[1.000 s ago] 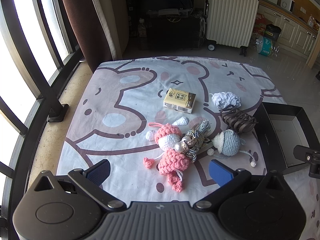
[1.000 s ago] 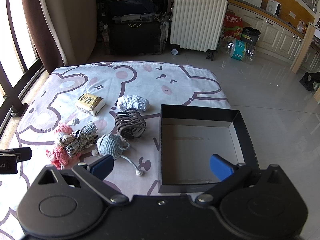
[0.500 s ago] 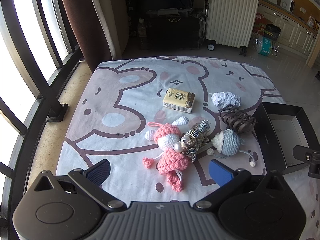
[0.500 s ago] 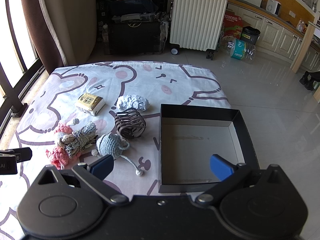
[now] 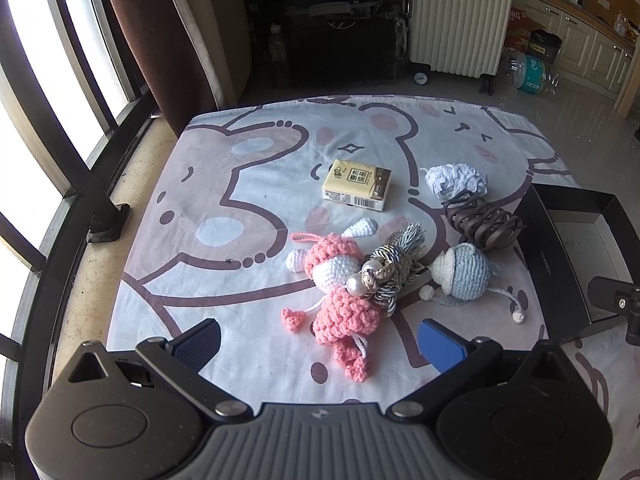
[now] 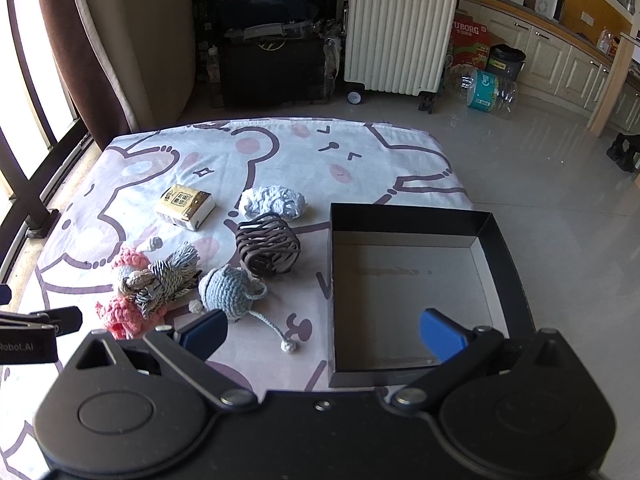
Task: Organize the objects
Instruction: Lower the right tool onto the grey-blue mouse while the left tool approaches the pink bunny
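Both hand-held grippers hung wide open and empty over the sheet-covered bench.

The left hand-held gripper (image 5: 318, 340) framed the pink knitted doll (image 5: 340, 292) near the front edge; only this view showed the window bars (image 5: 52, 120). The right hand-held gripper (image 6: 322, 330) straddled the black box (image 6: 416, 220) at the right edge; this view alone showed its bare floor. Tissue pack (image 6: 185, 207), hair claw (image 6: 267, 249) and blue knitted mouse (image 6: 228, 292) lay mid-bench.
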`<state>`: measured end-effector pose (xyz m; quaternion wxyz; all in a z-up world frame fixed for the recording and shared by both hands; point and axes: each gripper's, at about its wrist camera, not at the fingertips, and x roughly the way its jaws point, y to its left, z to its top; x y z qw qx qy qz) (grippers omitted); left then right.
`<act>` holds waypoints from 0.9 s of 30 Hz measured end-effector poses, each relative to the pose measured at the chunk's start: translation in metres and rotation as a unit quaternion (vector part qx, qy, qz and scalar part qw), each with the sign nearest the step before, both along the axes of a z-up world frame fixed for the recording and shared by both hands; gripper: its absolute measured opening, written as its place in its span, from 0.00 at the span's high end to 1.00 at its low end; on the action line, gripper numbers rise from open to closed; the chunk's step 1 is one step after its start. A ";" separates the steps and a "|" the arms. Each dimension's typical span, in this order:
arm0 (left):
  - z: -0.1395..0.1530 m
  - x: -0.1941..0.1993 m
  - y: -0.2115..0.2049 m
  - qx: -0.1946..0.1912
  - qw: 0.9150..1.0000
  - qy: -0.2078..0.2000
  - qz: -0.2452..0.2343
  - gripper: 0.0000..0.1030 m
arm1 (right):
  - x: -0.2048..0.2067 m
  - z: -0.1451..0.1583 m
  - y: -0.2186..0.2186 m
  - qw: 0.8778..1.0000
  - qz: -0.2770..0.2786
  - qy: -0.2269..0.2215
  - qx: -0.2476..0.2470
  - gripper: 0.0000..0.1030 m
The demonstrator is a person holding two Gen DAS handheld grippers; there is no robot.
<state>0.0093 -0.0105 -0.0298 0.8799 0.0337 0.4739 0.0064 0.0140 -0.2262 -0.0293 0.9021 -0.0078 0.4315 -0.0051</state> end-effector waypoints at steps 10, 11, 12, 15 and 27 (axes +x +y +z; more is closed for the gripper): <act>-0.029 0.009 0.001 -0.001 1.000 0.007 -0.006 0.00 | 0.008 -0.026 0.006 0.999 0.022 0.008 0.037 0.00; -0.032 0.010 0.001 -0.003 1.000 0.007 -0.007 0.00 | 0.009 -0.028 0.007 0.999 0.024 0.008 0.039 0.00; -0.035 0.011 0.001 -0.005 1.000 0.008 -0.008 0.00 | 0.010 -0.031 0.008 0.999 0.026 0.007 0.041 0.00; -0.044 0.013 0.001 -0.011 1.000 0.007 -0.013 0.01 | 0.011 -0.037 0.010 0.998 0.033 0.004 0.048 0.00; -0.071 0.014 0.002 -0.030 0.999 -0.014 -0.039 0.13 | 0.014 -0.065 0.019 0.994 0.083 -0.010 0.071 0.13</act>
